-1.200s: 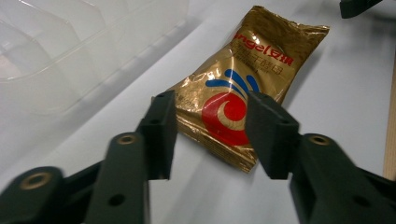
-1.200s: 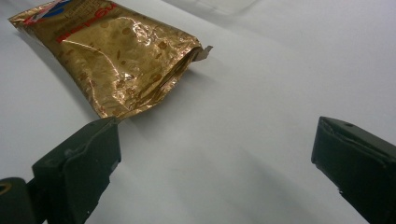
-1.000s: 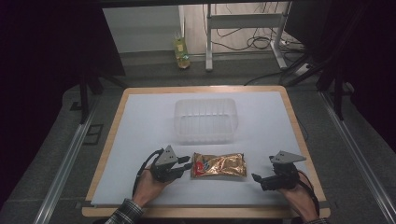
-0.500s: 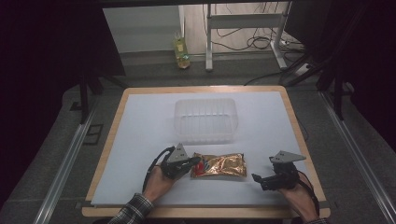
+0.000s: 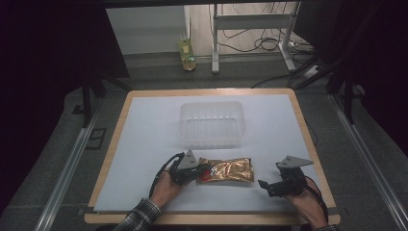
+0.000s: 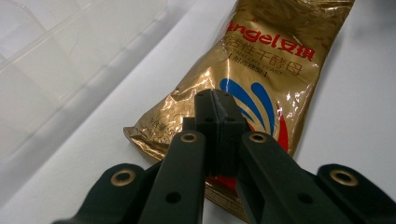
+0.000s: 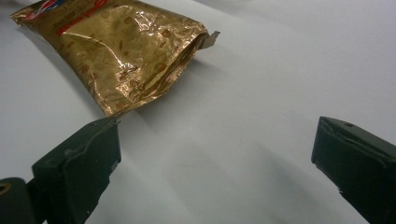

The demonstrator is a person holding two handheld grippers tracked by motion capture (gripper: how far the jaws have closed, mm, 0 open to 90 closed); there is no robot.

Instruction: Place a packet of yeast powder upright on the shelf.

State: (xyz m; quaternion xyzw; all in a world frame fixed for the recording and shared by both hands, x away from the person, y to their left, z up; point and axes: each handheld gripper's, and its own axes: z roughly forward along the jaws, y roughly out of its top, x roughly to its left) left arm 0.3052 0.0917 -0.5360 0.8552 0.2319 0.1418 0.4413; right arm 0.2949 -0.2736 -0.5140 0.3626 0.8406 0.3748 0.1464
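My left gripper (image 5: 204, 172) sits near the front edge of the table (image 5: 115, 144), its cable looping back over my left hand (image 5: 166, 187). In the left gripper view its jaws are pressed together over the near end of the gold packet (image 6: 261, 79); whether any foil is caught between them I cannot tell, since the jaws hide that spot. My checked sleeve (image 5: 139, 219) comes in at the bottom edge of the high view.

The packet lies flat on the white mat (image 5: 144, 144), lengthwise left to right, between my two grippers. Its left end with the red and blue print is at my left gripper; its right end is crinkled, with a small foil tab sticking out at the corner.

Beyond the packet, toward the far side, stands a clear plastic tub (image 5: 211, 122), apart from the packet. Nothing lies between the tub and the packet.

Right of the packet, my right gripper (image 5: 263, 184) rests low by the table's near right corner, jaws spread wide and holding nothing, pointed at the packet's right end but short of it. My right hand (image 5: 308, 204) is behind it.

Past the table, on the floor, stands a yellow-green bottle (image 5: 186, 54), with cables (image 5: 262, 43) and a metal frame (image 5: 250, 24) to its right.
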